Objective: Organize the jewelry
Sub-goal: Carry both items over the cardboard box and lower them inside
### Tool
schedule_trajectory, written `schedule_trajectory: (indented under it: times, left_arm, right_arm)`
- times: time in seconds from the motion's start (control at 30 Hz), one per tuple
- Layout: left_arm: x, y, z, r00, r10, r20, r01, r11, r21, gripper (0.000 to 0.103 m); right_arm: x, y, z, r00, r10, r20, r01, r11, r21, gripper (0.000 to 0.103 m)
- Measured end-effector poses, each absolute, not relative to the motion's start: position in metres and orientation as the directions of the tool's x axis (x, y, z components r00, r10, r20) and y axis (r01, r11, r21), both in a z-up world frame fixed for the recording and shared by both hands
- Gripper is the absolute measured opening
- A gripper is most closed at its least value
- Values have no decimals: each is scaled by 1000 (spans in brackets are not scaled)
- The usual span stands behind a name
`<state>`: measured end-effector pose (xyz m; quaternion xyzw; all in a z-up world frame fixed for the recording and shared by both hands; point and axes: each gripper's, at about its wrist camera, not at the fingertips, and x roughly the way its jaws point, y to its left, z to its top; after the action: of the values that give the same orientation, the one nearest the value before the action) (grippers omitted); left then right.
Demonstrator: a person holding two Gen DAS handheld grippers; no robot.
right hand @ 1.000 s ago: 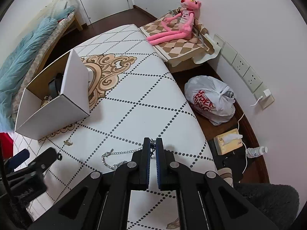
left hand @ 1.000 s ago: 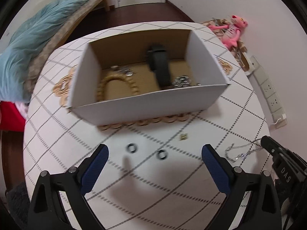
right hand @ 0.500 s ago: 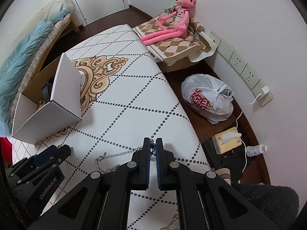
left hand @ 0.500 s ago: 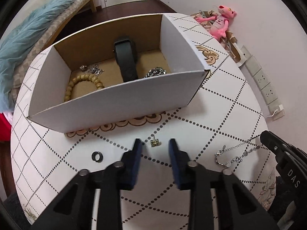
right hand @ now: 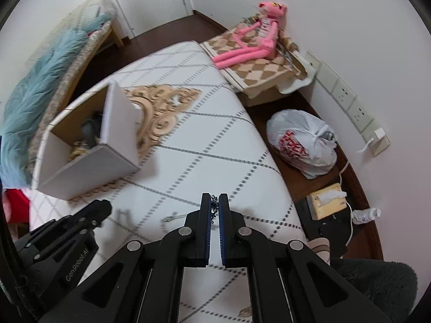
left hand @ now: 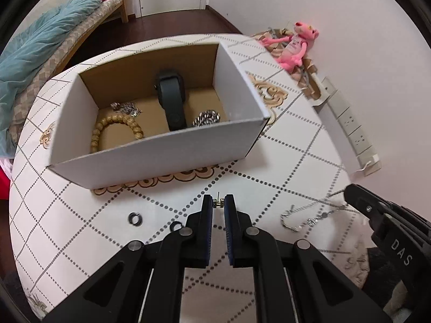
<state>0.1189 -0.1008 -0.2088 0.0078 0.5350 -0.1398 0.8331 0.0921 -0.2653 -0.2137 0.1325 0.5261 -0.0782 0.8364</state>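
An open white cardboard box (left hand: 150, 158) stands on the patterned table and holds a black watch (left hand: 171, 99), a wooden bead bracelet (left hand: 115, 129) and silver pieces (left hand: 206, 118). My left gripper (left hand: 218, 203) is shut on a small gold earring (left hand: 217, 202) just in front of the box. Two dark rings (left hand: 134, 218) lie on the table to its left. My right gripper (right hand: 214, 202) is shut on a silver chain (left hand: 304, 215), whose loose end trails over the table (right hand: 172, 216). The box also shows in the right wrist view (right hand: 89, 161).
The table edge (right hand: 272, 158) drops off at the right to a floor with a white plastic bag (right hand: 301, 142), a tissue box (right hand: 326, 200) and a small bottle (right hand: 366, 214). A pink plush toy (right hand: 256, 37) sits on a checked stool. A bed with a blue blanket (left hand: 40, 43) stands at the far left.
My left gripper went from wide open to shut on the gold earring, moving right past the two rings. My right gripper stayed shut on the chain and lifted slightly.
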Motion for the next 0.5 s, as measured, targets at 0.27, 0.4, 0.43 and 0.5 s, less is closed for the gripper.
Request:
schedule_trajectory:
  times: [0.27, 0.4, 0.43, 0.5]
  left_arm:
    - [106, -63, -156, 412, -303, -859, 256, 944, -210, 6]
    - [113, -46, -125, 434, -319, -843, 257, 940, -224, 6]
    - [117, -41, -115, 447, -318, -836, 259, 940, -220, 6]
    - [124, -35, -103, 462, -319, -828, 257, 941, -219, 6]
  right_arm:
    - [95, -250, -154, 514, 114, -850, 176, 956, 235, 5]
    - [106, -240, -116, 553, 182, -813, 106, 953, 285, 5]
    - [111, -237, -107, 562, 200, -803, 85, 951, 296, 5]
    - [122, -229, -90, 573, 227, -788, 46, 950, 308, 5]
